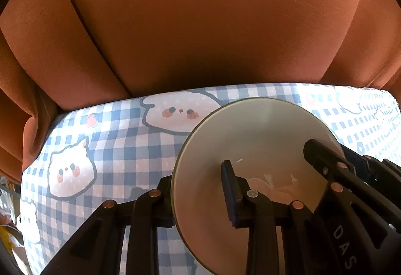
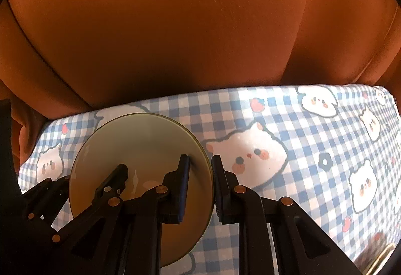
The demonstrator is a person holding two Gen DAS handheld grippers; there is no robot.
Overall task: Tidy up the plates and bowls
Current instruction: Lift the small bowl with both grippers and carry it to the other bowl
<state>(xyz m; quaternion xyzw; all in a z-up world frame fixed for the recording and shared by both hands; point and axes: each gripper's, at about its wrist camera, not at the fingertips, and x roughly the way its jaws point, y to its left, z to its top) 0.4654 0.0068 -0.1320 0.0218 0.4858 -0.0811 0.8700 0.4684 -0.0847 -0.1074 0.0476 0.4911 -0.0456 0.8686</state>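
A cream bowl (image 1: pixel 250 139) with a thin green rim hangs above the checked tablecloth (image 1: pixel 105 129). My left gripper (image 1: pixel 195 202) is shut on its left rim, one finger inside and one outside. My right gripper (image 2: pixel 200 182) is shut on the bowl's (image 2: pixel 140 147) right rim in the same way. The right gripper's inner finger (image 1: pixel 323 159) shows inside the bowl in the left wrist view. The left gripper's inner finger (image 2: pixel 112 182) shows inside the bowl in the right wrist view. The bowl looks empty.
The table wears a blue and white checked cloth with cartoon animal faces (image 2: pixel 313 139). An orange-brown sofa (image 1: pixel 200 24) stands right behind the table's far edge (image 2: pixel 225 89). Some clutter shows at the far left edge (image 1: pixel 10 237).
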